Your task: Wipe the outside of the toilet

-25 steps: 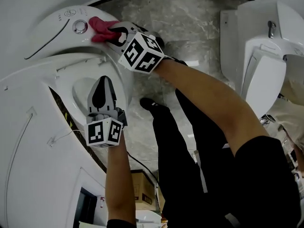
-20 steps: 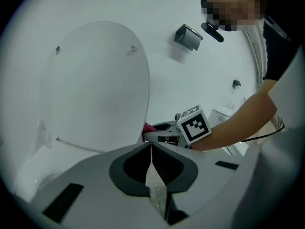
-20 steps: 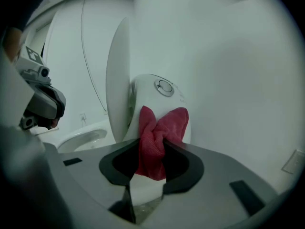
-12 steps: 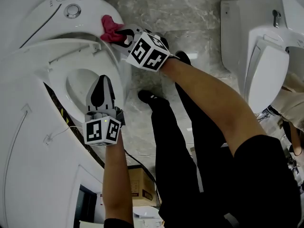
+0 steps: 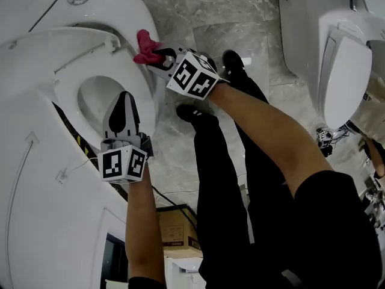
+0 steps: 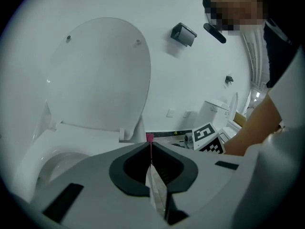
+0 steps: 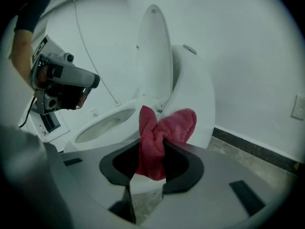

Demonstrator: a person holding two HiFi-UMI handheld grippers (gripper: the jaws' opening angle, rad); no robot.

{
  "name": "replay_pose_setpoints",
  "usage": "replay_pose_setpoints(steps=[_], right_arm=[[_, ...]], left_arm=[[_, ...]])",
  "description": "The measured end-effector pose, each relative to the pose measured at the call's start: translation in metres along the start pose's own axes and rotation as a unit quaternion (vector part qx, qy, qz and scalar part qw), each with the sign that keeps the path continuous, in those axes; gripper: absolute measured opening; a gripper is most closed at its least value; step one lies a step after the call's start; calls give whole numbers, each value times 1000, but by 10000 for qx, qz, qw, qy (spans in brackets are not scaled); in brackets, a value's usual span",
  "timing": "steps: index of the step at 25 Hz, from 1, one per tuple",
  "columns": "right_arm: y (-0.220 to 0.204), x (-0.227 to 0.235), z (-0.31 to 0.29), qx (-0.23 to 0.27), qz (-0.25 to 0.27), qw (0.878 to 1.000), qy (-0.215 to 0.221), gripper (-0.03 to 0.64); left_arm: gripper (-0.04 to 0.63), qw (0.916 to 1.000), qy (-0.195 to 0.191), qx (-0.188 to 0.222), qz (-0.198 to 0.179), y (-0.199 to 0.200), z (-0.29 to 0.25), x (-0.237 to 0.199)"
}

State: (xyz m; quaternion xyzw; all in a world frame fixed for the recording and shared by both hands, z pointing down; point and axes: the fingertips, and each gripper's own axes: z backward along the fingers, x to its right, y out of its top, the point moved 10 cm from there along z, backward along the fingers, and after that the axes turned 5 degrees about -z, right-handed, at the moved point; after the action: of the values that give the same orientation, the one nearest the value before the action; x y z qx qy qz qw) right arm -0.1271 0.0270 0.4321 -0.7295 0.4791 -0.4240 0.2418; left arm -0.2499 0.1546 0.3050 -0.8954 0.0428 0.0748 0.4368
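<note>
A white toilet (image 5: 114,11) with its lid raised fills the head view's left. My right gripper (image 5: 159,56) is shut on a red cloth (image 5: 146,47), and the cloth lies against the toilet's outer side just below the seat hinge. In the right gripper view the red cloth (image 7: 167,128) bunches out of the closed jaws, with the toilet (image 7: 193,94) right behind it. My left gripper (image 5: 125,97) hovers over the bowl's near rim (image 5: 147,110), shut with nothing in it. In its own view the left gripper (image 6: 150,149) points at the raised lid (image 6: 95,75).
A second white toilet (image 5: 337,65) stands at the right across the grey marble floor (image 5: 240,17). The person's legs and black shoes (image 5: 192,113) stand beside the bowl. A cardboard box (image 5: 177,227) and a thin cable (image 5: 171,200) lie on the floor near the feet.
My right gripper has carried the red cloth from beside the flush button on the tank top, over the tank's edge and down the toilet's side. The left gripper has stayed over the bowl.
</note>
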Motion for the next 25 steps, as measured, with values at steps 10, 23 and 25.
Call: replay_pose_setpoints(steps=[10, 23, 25], right_arm=[[-63, -60, 3, -69, -375, 9993, 47, 141], [-128, -149, -1, -628, -801, 9923, 699, 140], [-136, -163, -4, -778, -788, 9895, 929, 138]], left_arm=[[21, 9997, -199, -63, -159, -36, 30, -1], [21, 9995, -95, -287, 71, -79, 44, 0], [21, 9995, -79, -291, 78, -78, 43, -1]])
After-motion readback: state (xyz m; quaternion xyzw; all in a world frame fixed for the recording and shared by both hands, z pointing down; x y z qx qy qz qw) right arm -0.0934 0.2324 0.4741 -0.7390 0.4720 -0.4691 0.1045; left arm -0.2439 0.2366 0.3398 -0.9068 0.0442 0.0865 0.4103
